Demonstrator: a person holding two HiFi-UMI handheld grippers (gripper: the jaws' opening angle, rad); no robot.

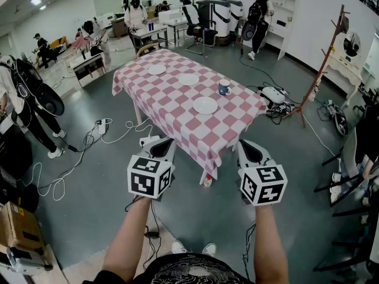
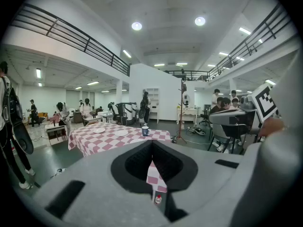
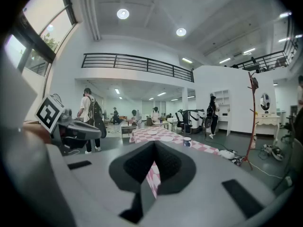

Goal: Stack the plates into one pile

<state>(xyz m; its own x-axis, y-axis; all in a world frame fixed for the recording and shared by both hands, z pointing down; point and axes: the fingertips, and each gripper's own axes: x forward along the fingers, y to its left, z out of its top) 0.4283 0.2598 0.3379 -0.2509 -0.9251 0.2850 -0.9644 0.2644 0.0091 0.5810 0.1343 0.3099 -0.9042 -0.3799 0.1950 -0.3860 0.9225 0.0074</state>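
Both grippers were held out ahead of the body, tilted slightly downward and aimed at the surface [image 1: 177, 120]. This was judged a ready pose, as no stacking had been begun. The fingers [image 2: 132, 163] of the left gripper [image 1: 161, 143] were pressed together with nothing caught between them. The fingers [image 3: 137, 167] of the right gripper [image 1: 246, 147] were likewise pressed together and empty.

Three plates were laid singly on the checked cloth, none overlapping: the near plate [image 1: 205, 105], the middle plate [image 1: 189, 80] and the far plate [image 1: 157, 70]. A mug [image 1: 224, 87] was set to the right, between the near and middle plates. All the plates were placed well beyond the fingertips, with bare floor and the surface's near edge between them. Even the near plate was judged out of reach.
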